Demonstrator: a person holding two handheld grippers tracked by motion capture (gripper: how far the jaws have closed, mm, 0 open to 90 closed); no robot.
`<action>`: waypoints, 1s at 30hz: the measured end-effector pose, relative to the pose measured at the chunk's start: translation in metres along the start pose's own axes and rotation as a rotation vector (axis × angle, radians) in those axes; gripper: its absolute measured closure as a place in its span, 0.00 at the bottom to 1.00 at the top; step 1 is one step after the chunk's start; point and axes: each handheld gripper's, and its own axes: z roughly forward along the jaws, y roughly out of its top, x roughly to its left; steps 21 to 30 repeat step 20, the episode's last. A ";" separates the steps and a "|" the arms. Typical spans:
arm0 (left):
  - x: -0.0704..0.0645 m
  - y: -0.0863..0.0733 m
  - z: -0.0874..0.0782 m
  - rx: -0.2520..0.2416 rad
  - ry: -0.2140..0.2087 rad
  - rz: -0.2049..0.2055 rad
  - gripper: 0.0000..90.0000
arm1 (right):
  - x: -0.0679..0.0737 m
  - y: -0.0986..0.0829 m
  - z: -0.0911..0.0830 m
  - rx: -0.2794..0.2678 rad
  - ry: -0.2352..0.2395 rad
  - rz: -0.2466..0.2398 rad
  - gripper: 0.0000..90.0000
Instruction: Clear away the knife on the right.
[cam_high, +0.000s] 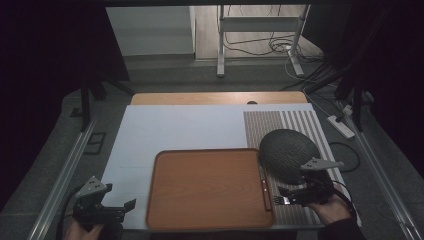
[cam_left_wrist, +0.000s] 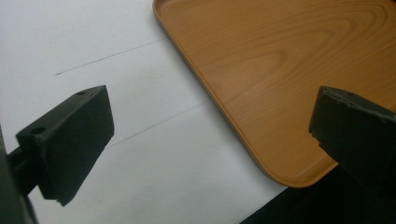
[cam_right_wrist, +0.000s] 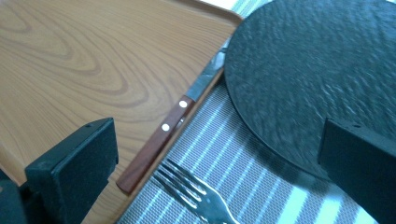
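High view sets a wooden tray (cam_high: 210, 187) on the white-covered worktop (cam_high: 165, 130) with grey floor and cables beyond, left hand-held gripper (cam_high: 131, 204) gaping and empty, while right gripper view adds a knife (cam_right_wrist: 175, 128) lengthwise along the tray edge, a fork (cam_right_wrist: 201, 196) between the right hand-held gripper's (cam_right_wrist: 219, 172) spread, empty jaws.

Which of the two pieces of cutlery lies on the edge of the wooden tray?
The knife with the riveted wooden handle: it lies along the wooden tray's right rim. The fork lies off the tray on the striped placemat, between the right gripper's open jaws.
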 end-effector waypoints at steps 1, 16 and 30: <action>0.000 0.000 0.000 0.001 0.000 0.000 0.01 | -0.001 -0.002 -0.002 -0.004 -0.007 0.005 0.00; 0.001 -0.001 0.000 0.003 -0.007 -0.010 0.01 | -0.012 -0.031 -0.029 -0.058 -0.082 0.098 0.00; 0.001 0.000 0.000 0.002 -0.010 -0.010 0.01 | -0.011 -0.031 -0.028 -0.038 -0.086 0.083 0.00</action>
